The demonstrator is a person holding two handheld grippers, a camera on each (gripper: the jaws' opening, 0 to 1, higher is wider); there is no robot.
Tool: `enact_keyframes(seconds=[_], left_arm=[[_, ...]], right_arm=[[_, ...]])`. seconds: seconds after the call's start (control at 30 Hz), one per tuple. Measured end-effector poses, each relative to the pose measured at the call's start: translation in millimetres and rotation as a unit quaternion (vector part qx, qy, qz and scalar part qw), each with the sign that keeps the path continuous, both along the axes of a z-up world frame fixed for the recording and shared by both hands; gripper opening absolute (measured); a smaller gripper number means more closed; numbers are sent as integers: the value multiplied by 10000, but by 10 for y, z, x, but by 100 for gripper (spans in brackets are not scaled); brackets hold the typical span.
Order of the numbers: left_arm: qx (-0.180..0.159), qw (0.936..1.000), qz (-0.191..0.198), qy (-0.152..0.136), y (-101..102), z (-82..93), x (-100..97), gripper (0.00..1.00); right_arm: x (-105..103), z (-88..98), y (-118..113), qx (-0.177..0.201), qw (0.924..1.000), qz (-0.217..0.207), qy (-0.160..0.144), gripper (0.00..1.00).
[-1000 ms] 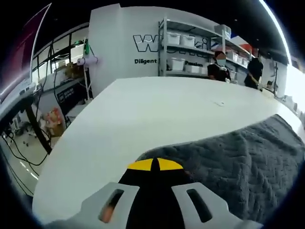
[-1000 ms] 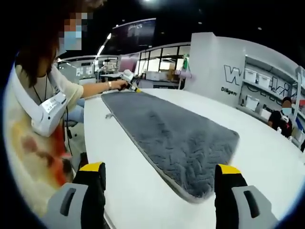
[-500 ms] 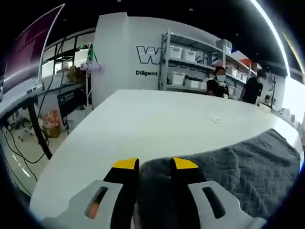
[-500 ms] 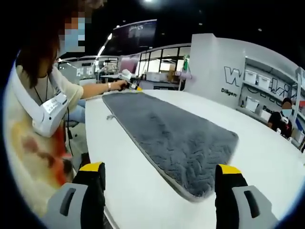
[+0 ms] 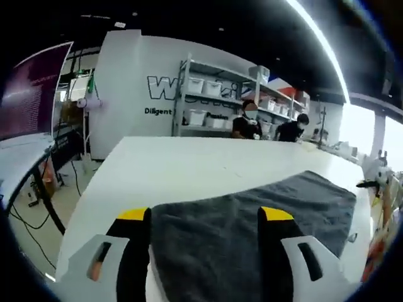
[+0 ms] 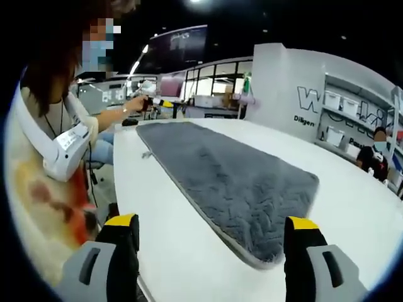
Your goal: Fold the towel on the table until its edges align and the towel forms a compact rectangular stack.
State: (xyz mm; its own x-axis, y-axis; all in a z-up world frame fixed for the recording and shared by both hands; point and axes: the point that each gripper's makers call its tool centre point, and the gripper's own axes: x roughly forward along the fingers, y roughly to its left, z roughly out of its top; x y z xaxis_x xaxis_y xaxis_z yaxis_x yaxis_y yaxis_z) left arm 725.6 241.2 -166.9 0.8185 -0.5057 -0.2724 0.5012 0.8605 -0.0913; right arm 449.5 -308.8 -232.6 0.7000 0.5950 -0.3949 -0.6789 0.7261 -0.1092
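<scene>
We see a grey towel (image 6: 233, 179) lying flat and long on a big white table (image 6: 352, 207). In the right gripper view it stretches away from us, from near the right gripper (image 6: 211, 242) up toward the person's hand at the far end. The near end of the towel sits between our two yellow-tipped fingers (image 6: 123, 221), but it is a bit ahead of them and they do not touch it. Those fingers are spread wide and hold nothing.

In the left gripper view the towel (image 5: 264, 207) fills the space between the fingers of the left gripper (image 5: 204, 217) and runs on past them across the table (image 5: 182, 170). These fingers (image 5: 133, 215) are spread wide too, and the towel's edge lies just at their tips. We cannot tell if they touch the cloth.

In the right gripper view the left gripper (image 6: 157, 102) shows far off, up by the far end of the towel, held by the person (image 6: 53, 126) in the pale top.

Behind the table there are shelves (image 5: 211, 104) with white boxes against a white wall, and two people (image 5: 249, 123) stand near them.
</scene>
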Motion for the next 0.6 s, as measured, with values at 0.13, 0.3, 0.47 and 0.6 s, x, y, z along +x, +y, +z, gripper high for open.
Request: enact_keyframes(seconds=[0.13,0.3,0.47,0.6], left_arm=[[361,9983,-453,-54,-178,49,-515,81],[527,9968,-574,-189,-343,83,-1063,95],[684,9962,-537,-66,-289,-15,-1406,99],[946,9941,-508,163,-260,-222,-1660,99]], right_arm=[[43,-3,37,39,10000,63,-17,98],[31,-53,96,-71,9998,170,76,98],[16,-15,127,-71,9998,211,16,98],[34,-58,196,-58,9996,277,41,98]])
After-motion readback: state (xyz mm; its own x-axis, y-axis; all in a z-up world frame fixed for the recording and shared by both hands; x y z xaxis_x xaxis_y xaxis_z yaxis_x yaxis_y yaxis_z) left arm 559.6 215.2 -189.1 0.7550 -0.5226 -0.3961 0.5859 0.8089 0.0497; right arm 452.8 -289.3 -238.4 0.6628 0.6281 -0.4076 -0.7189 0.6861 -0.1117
